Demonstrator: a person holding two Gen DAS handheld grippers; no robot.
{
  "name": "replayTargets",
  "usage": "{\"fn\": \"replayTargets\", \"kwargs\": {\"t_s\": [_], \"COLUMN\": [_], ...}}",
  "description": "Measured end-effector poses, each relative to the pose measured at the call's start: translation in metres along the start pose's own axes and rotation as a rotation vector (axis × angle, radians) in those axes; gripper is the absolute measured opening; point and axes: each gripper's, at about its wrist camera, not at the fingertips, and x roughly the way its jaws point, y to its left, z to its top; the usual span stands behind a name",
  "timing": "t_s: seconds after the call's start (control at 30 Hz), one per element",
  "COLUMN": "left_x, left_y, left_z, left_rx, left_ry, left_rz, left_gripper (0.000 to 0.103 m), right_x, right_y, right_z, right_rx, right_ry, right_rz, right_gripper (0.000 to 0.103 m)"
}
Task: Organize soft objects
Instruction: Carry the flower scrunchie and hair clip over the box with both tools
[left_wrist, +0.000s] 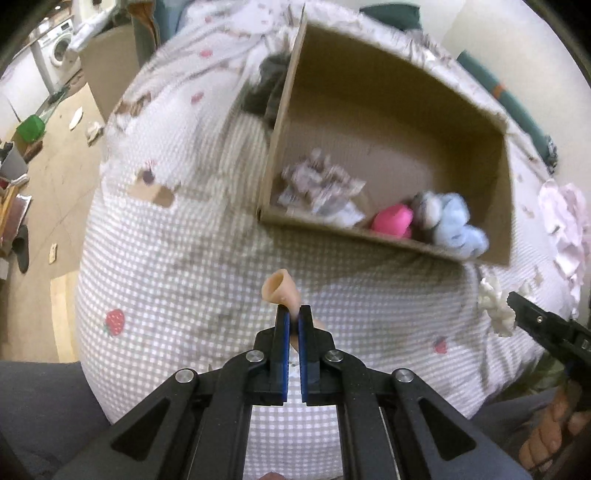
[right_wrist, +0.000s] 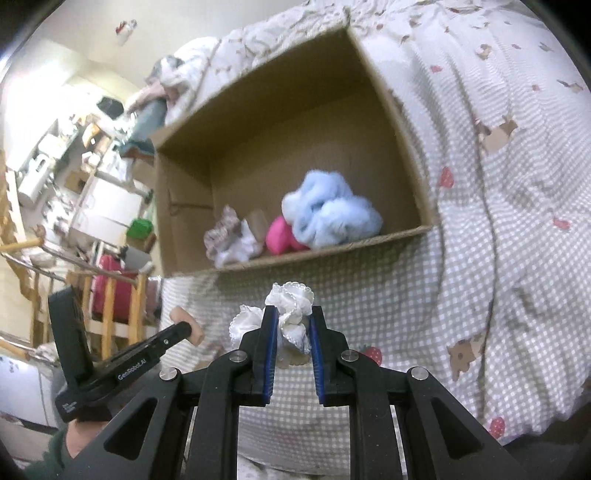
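A big bed cover with little grey and white squares and red strawberries fills most of both views. On top of it sits a brown cardboard box with its top open.

Inside the box, near the front wall, there are soft things. The biggest is a fluffy light blue bundle. Just beside it, touching it, is a bright pink soft thing. Next to that, more to the side, lies a crumpled cloth with a pattern (its white part is hard to make out).

In front of the box, above the cover, are the two grabbers. The left gripper has its two blue fingers squeezed tight on a small tan soft tube. The open end of the tube sticks up past the fingertips. The tube is outside the box, near its front wall.

The right gripper has its fingers pressed on a white frilly cloth piece. The frills puff out over the fingertips and to one side. This piece is also outside the box, near the front wall
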Motion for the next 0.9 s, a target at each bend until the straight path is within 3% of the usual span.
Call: {"fn": "replayTargets", "kwargs": {"t_s": [0.2,0.43,0.53,0.77,0.9], "left_x": [-0.053,-0.073,-0.069,-0.043,-0.022], "left_y": [-0.014,-0.046,-0.047,-0.063,-0.073], "left_z": [0.013,0.049,0.063,0.085,0.09], "left_rx": [0.076,0.152,0.163,0.23,0.266], "left_ry": [-0.136,-0.19,-0.19,-0.193,-0.198], "left_rz": [-0.051,-0.057,-0.078,-0.04,-0.025], "left_gripper": [0.004,0.004,0.004,0.004,0.004], "right_x": [-0.036,-0.052,-0.05,-0.031,-0.011], "right_y": [0.001,0.016,0.024,0.02,0.013], "right_z": [0.011,0.033,0.044,0.061,0.059], "right_rx": [0.012,-0.027,-0.039,-0.038,-0.026], "right_ry": [-0.088,-0.128,-0.138,-0.164,-0.135], "right_rz": [0.064,0.073,0.064,0.031,-0.001], "right_gripper": [0.018,0.019,0.019,0.019,0.019]}}
